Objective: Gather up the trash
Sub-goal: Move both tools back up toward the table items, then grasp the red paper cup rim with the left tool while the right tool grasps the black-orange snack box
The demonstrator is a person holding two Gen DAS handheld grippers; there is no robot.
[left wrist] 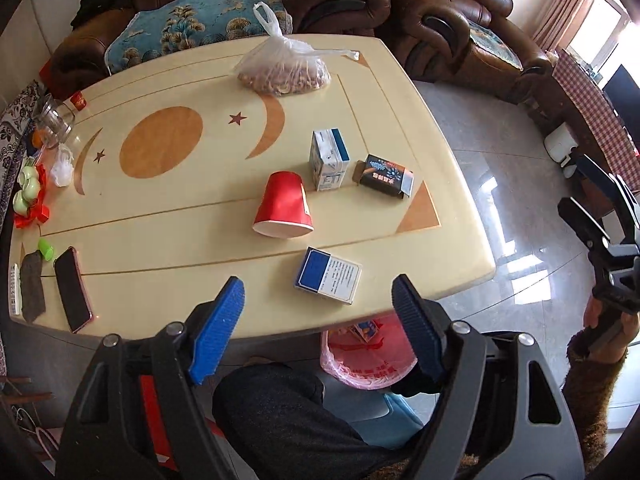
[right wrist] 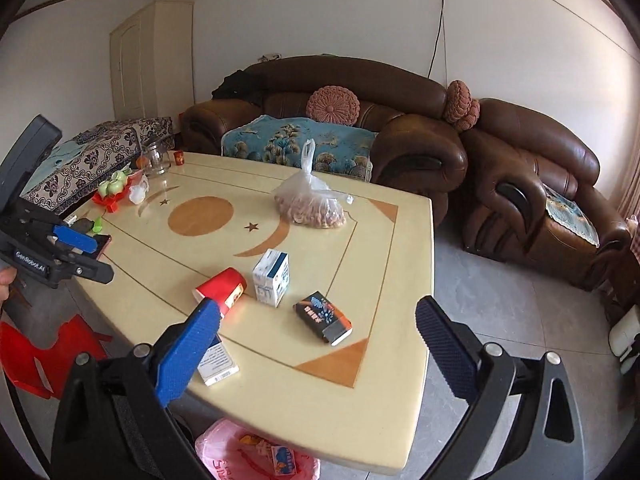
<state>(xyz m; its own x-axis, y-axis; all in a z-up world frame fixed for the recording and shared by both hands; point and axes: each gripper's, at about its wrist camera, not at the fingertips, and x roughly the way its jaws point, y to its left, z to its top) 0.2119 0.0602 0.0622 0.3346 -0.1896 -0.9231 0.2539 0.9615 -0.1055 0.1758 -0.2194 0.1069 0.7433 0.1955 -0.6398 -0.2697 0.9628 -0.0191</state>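
On the cream table (left wrist: pixel 180 248) a red paper cup (left wrist: pixel 284 210) (right wrist: pixel 222 288) lies on its side. Beside it stands a white and blue carton (left wrist: pixel 328 160) (right wrist: pixel 272 278), with a dark small box (left wrist: pixel 386 176) (right wrist: pixel 324 318) to its right. A blue and white pack (left wrist: pixel 328 280) (right wrist: pixel 218 364) lies near the front edge. A bin lined with a pink bag (left wrist: pixel 360 364) (right wrist: pixel 256 456) sits under that edge and holds some wrappers. My left gripper (left wrist: pixel 318 320) (right wrist: pixel 86 256) hangs open and empty above the table's front edge. My right gripper (right wrist: pixel 316 344) (left wrist: pixel 580 188) is wide open and empty, off the table's right corner.
A clear bag of nuts (left wrist: pixel 284 68) sits at the far side. A phone (left wrist: pixel 72 290), a glass jar (left wrist: pixel 54 124) and small items line the left end. A brown sofa (right wrist: pixel 400 120) lies behind, a red stool (right wrist: pixel 40 360) at left. A person's knee (left wrist: pixel 272 412) is below.
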